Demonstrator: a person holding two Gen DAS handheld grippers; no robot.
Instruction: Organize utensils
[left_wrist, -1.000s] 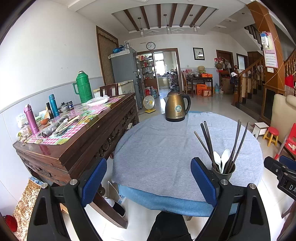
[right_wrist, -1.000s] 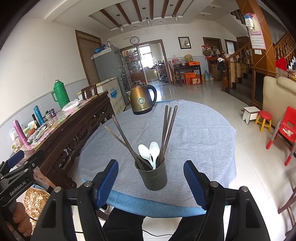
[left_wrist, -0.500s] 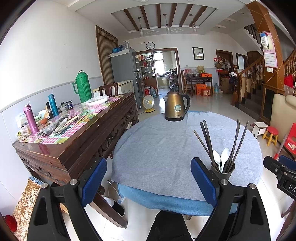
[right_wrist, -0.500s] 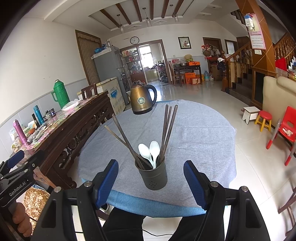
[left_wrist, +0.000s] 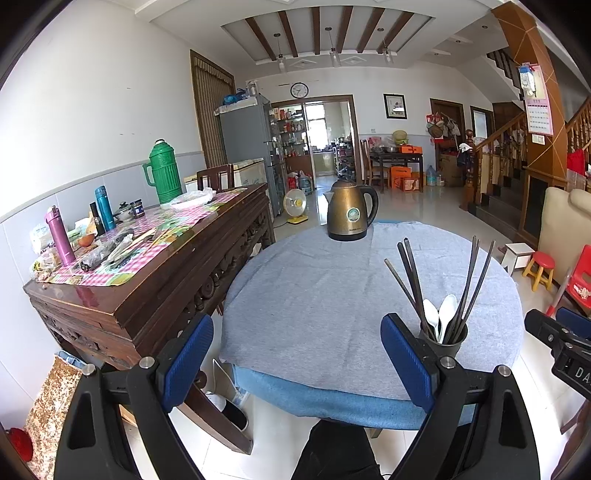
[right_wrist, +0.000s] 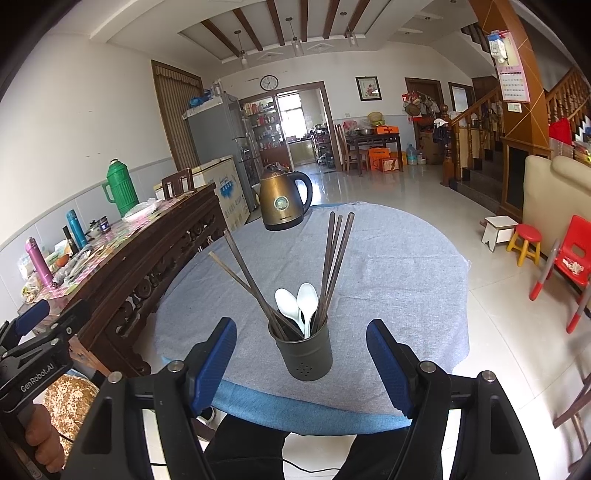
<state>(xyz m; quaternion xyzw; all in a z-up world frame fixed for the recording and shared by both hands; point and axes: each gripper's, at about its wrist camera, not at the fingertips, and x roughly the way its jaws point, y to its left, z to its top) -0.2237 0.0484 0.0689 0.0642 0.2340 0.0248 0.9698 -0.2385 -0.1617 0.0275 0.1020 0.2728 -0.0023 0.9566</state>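
Note:
A dark grey utensil holder (right_wrist: 305, 354) stands near the front edge of the round table with a grey cloth (right_wrist: 388, 266). In it are several dark chopsticks (right_wrist: 334, 258) and two white spoons (right_wrist: 301, 306). It also shows in the left wrist view (left_wrist: 443, 339). My right gripper (right_wrist: 301, 363) is open and empty, held just in front of the holder. My left gripper (left_wrist: 295, 363) is open and empty, before the table's front edge, left of the holder.
A bronze electric kettle (right_wrist: 284, 201) stands at the table's far side. A dark wooden sideboard (left_wrist: 155, 266) with bottles, a green thermos (left_wrist: 164, 173) and clutter stands to the left. A red child's chair (right_wrist: 569, 258) and small stools (right_wrist: 524, 240) are on the floor at right.

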